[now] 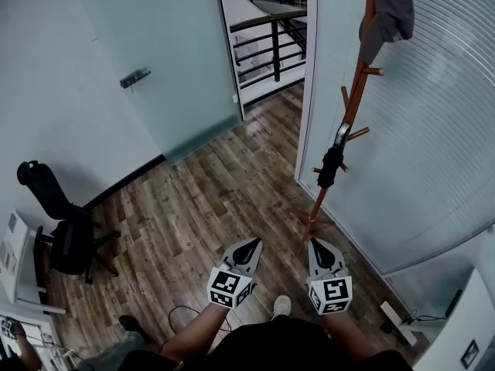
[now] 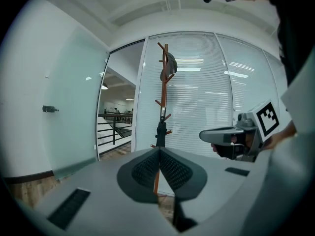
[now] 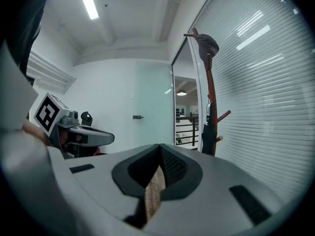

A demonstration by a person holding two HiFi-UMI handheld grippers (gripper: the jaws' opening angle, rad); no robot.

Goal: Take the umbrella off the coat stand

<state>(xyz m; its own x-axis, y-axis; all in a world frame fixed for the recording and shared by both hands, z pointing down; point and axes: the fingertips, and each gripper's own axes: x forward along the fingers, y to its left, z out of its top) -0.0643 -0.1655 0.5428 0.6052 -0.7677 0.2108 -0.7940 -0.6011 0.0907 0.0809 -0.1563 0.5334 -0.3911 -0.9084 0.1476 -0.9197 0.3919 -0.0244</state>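
Head view is showing the umbrella (image 1: 331, 165) hanging upright against the coat stand (image 1: 355, 99), well ahead and slightly right of you, nearer your right hand-held gripper (image 1: 319, 244) than your left hand-held gripper (image 1: 254, 244), both closed and empty.

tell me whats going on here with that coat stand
A person holds a two-jaw gripper in each hand, facing a wooden coat stand by the glass wall. A folded black umbrella hangs partway up it, with a grey cap on top. The left gripper and right gripper are both shut and empty, side by side, short of the stand. The umbrella is not yet touched.
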